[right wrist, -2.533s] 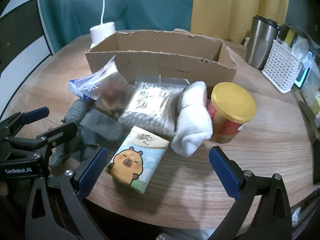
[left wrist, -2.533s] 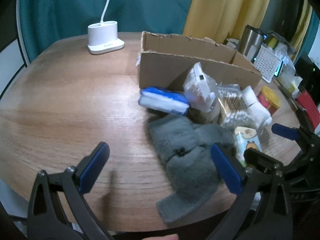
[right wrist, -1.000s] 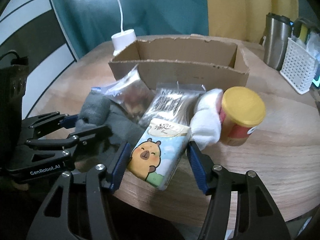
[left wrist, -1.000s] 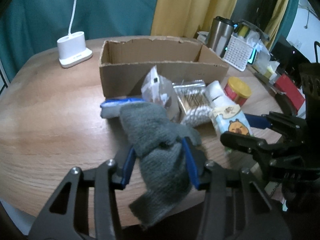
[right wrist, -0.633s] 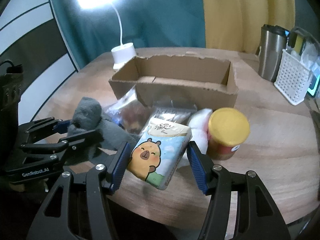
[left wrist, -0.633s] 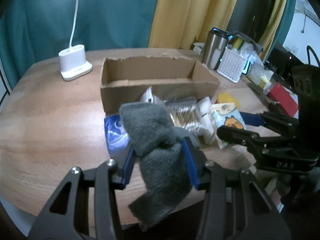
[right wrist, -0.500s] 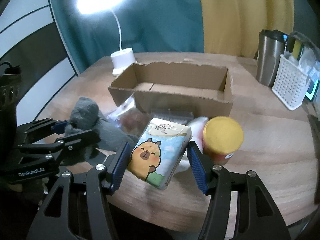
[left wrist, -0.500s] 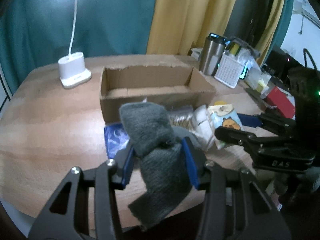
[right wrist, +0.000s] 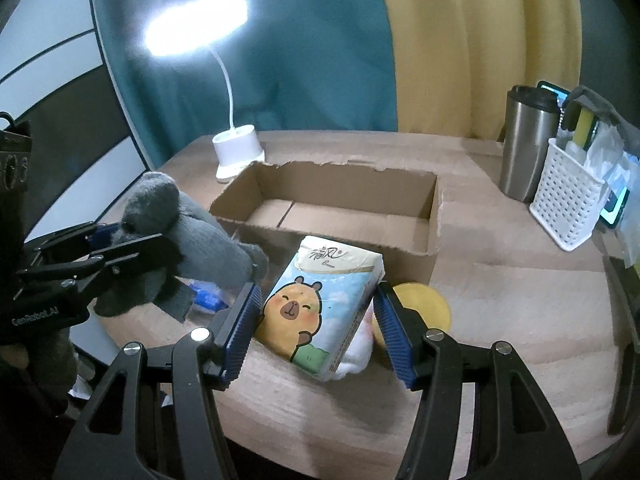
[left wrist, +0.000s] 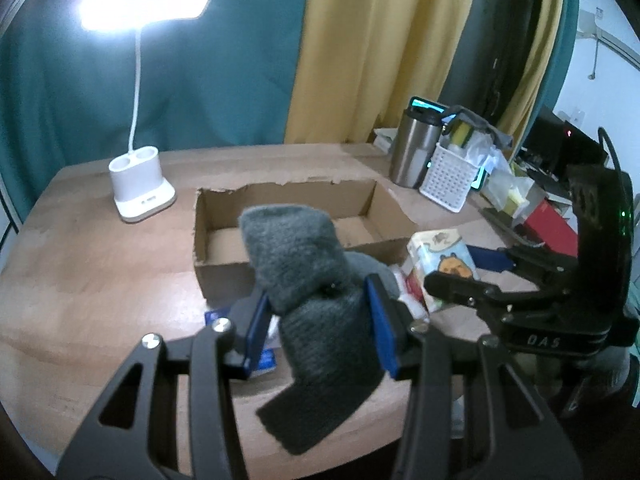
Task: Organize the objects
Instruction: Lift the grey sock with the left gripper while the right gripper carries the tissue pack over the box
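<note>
Up above the wooden tabletop [right wrist: 520, 312], both grippers were loaded. The left gripper [left wrist: 318, 328] had its blue pads clamped on a grey knitted sock [left wrist: 308, 280], whose toe stood up at twelve o'clock from the pads while its cuff hung down at six. Seen from the right wrist, that gripper's black frame carried the white lettering "GenRobot.AI" (small, but legible) at about nine o'clock in the view. The right gripper [right wrist: 316, 324] was closed on a soft pack of tissues printed with a cartoon capybara [right wrist: 320, 304]; Chinese characters and a smaller line I could not read ran across its top flap. From the left wrist, letters reading "DAS" showed on the right gripper's frame at roughly three o'clock.

At twelve o'clock from both held items sat the open brown cardboard box with torn edges [right wrist: 434, 216], nothing visible inside it. A yellow-lidded jar [right wrist: 424, 304] lay just beside the tissue pack at three o'clock, partly hidden. A white desk lamp with a lit head [left wrist: 140, 192] stood at ten o'clock from the box, and a steel tumbler [right wrist: 528, 144] with a white perforated basket [right wrist: 568, 204] stood at two o'clock.
</note>
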`<state>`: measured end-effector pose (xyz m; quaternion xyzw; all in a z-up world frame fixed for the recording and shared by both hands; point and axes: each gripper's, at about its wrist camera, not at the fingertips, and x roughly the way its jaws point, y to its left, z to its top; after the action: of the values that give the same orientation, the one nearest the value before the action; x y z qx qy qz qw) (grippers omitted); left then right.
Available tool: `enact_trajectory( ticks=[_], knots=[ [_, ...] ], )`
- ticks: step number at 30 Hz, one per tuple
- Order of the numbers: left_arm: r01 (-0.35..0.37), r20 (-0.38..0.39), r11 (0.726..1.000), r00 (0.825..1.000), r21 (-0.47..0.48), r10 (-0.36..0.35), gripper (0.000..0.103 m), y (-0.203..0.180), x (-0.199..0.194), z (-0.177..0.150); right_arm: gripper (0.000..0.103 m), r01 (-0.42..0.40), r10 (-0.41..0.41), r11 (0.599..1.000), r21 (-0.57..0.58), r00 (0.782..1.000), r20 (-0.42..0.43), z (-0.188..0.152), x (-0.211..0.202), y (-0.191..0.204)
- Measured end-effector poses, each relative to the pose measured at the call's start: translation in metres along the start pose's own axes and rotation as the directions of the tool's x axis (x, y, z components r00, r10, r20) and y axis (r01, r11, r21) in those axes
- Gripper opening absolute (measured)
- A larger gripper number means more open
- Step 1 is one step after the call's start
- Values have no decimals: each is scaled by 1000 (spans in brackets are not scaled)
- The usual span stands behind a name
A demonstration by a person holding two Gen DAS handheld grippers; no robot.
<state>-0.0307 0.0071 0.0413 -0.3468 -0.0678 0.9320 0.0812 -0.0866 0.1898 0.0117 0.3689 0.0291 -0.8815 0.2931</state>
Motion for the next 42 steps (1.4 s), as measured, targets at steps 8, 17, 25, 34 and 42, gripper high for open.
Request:
enact_trajectory(
  ticks=[8, 17, 25, 34, 42],
  knots=[
    [15, 0, 1000, 1000, 3, -15, 47, -6, 14, 17, 62, 13, -13, 1000, 14, 1000, 16, 15, 0, -17],
    [32, -1, 999, 999, 19, -32, 47, -12, 36, 42, 62, 19, -19, 1000, 23, 999, 28, 33, 6, -35],
    [55, -16, 998, 998, 24, -55, 47, -17, 61, 60, 62, 22, -24, 999, 43, 999, 33, 47, 16, -52],
    [67, -52, 998, 996, 20, -66, 47, -21, 97, 72, 62, 23, -24, 998, 54, 1000, 21, 61, 31, -69],
    [93, -106, 995, 990, -20, -95, 47, -25, 132, 72, 62, 21, -21, 998, 59, 1000, 1, 67, 45, -83]
  ],
)
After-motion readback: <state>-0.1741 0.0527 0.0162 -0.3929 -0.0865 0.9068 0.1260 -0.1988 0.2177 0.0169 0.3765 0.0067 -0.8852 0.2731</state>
